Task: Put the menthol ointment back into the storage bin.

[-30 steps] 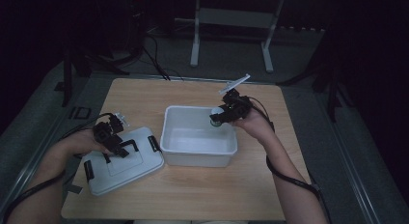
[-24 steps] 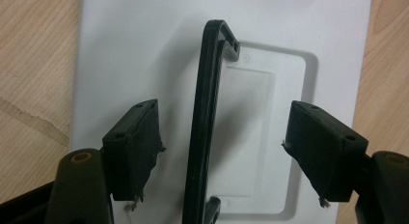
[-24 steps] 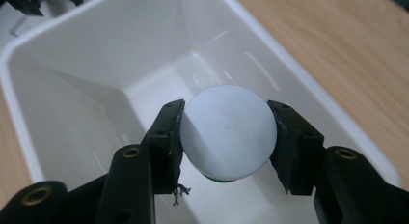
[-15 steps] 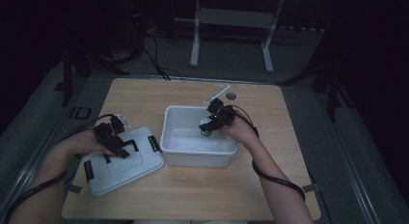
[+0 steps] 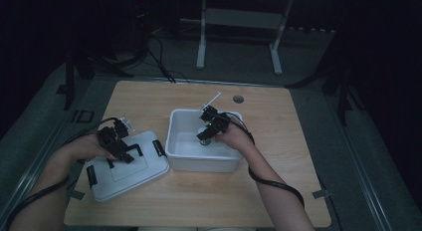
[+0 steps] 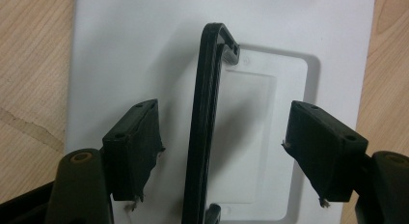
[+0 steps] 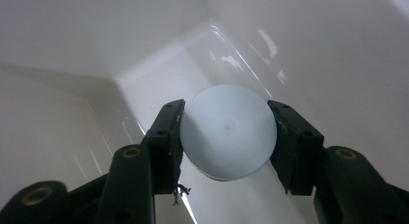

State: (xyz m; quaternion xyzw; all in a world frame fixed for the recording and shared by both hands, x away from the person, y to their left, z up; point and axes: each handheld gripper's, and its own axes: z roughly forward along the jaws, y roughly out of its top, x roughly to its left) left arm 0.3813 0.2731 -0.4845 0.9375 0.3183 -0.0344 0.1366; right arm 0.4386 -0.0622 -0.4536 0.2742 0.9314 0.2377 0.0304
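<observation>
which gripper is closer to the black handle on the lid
Left. The left gripper straddles the black handle on the lid, jaws open. The right gripper is down in the white bin, shut on a round white cap.

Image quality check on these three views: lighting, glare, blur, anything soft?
High view: dim, surroundings nearly black, table lit, fine detail soft. Left gripper view: bright and even, the black handle casts a soft shadow on the white lid; near jaws slightly soft. Right gripper view: streaky glare on the white bin wall; the round white cap between the jaws is fairly sharp, the background is soft.
</observation>
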